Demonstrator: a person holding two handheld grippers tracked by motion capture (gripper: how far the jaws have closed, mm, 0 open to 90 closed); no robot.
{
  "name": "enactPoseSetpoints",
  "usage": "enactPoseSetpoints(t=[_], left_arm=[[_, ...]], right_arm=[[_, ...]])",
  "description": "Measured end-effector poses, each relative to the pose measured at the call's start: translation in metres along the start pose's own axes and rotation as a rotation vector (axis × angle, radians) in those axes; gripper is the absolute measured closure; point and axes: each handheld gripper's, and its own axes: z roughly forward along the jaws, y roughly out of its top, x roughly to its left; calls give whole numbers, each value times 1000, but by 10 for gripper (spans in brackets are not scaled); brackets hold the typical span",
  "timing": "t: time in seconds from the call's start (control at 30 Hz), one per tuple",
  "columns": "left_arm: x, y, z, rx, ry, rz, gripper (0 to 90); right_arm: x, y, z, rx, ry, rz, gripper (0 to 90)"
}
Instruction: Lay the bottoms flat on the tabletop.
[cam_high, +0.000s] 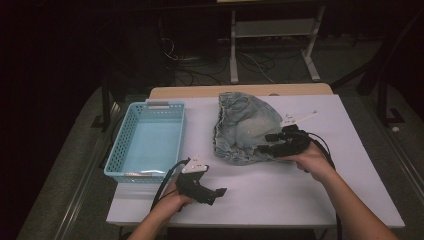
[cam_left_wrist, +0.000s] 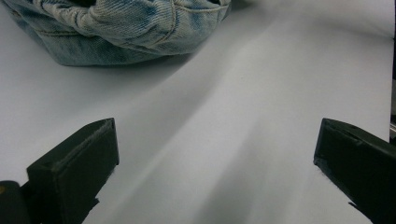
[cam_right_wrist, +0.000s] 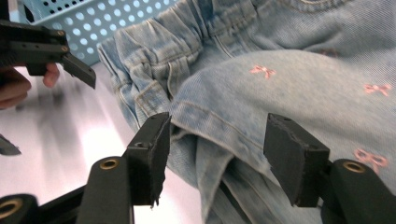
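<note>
High view first: I see the denim garment (cam_high: 245, 127) lying in a crumpled heap on the white table (cam_high: 300, 190), just right of the frame's centre, with the light blue basket (cam_high: 150, 140) well apart from it at centre left. The cloth is pale, washed-out blue with darker seams, bunched into rounded folds, its lower edge rolled into a thick ridge. My right gripper (cam_high: 267, 145) lies at the heap's lower right edge, the hand behind it at right of centre, and my left gripper (cam_high: 212, 194) rests low on the table near the bottom, left of centre, clear of the cloth. From the right gripper view the denim garment (cam_right_wrist: 280, 79) takes up most of the frame: I can make out an elasticated, gathered waistband toward the top centre, stitched seams, and small pink bow motifs scattered over the smooth panel at right. A hemmed fold of the cloth lies between my right gripper (cam_right_wrist: 215, 154) jaws, which stand apart and do not press on it. The left gripper (cam_right_wrist: 77, 67) shows at the upper left of that view. In the left gripper view the jaws of my left gripper (cam_left_wrist: 215, 154) stand wide apart over bare table, and the denim garment (cam_left_wrist: 126, 28) sits at the upper left.
</note>
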Motion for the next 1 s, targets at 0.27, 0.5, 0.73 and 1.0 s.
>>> enactPoseSetpoints(t=[0.27, 0.5, 0.73, 1.0], left_arm=[[0, 0, 0, -1, -3, 0, 0], [0, 0, 1, 1, -2, 2, 0], [0, 0, 1, 2, -3, 5, 0], [-1, 0, 1, 5, -4, 7, 0]], right_arm=[[8, 3, 17, 14, 14, -11, 340], [12, 5, 29, 23, 2, -17, 328], [12, 2, 36, 31, -28, -30, 420], [11, 1, 35, 31, -48, -54, 640]])
